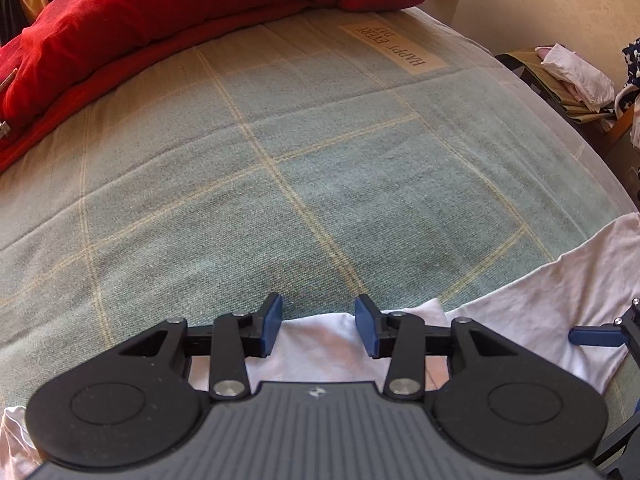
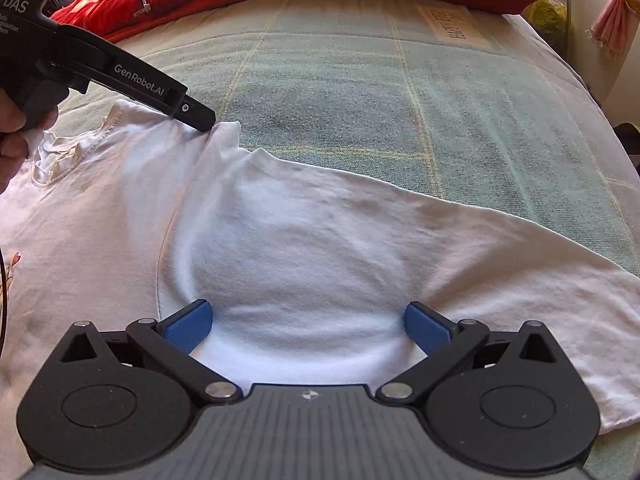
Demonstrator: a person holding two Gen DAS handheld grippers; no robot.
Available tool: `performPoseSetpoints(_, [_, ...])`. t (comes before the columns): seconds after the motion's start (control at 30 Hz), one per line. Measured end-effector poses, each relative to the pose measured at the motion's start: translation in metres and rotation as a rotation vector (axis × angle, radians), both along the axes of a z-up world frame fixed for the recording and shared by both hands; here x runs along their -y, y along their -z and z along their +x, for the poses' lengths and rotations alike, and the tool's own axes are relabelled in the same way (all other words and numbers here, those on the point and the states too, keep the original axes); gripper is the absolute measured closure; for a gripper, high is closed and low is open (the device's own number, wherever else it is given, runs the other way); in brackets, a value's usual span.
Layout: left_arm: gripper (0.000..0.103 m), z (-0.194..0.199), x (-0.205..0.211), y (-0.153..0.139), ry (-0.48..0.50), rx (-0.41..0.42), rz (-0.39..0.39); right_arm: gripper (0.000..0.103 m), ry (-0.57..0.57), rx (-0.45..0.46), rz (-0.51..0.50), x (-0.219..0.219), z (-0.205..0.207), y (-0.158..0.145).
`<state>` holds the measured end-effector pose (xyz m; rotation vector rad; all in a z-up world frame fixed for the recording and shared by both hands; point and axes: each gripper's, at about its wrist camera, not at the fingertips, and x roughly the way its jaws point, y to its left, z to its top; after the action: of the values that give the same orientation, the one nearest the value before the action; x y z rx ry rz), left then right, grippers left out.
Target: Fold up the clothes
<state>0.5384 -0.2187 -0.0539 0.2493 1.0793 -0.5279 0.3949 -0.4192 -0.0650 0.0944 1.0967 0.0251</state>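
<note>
A white T-shirt (image 2: 304,232) lies spread on the green checked bedspread (image 2: 360,92), with one side folded over along a slanted edge. My right gripper (image 2: 308,320) hovers low over the shirt's middle, jaws wide open with only flat cloth beneath them; one of its blue fingers (image 1: 596,337) shows in the left wrist view. My left gripper (image 1: 318,324) stands at the shirt's (image 1: 540,312) upper edge. Its blue pads are apart, with the cloth edge lying between them and no visible pinch. From the right wrist view its tip (image 2: 200,118) touches a raised fold by the collar.
A red quilt (image 1: 160,12) runs along the far side of the bed. A label with printed words (image 1: 394,49) is sewn on the bedspread. A side table with piled clothes (image 1: 576,80) stands beyond the bed's right edge. A person's hand (image 2: 16,148) holds the left gripper.
</note>
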Motion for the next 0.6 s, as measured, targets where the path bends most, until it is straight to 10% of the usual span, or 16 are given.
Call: performPoseSetpoints(0.6, [0.065,-0.022,-0.057,0.006,-0.099,-0.021,-0.005,0.000,0.020,0.033,-0.028,-0.004,-0.003,0.002])
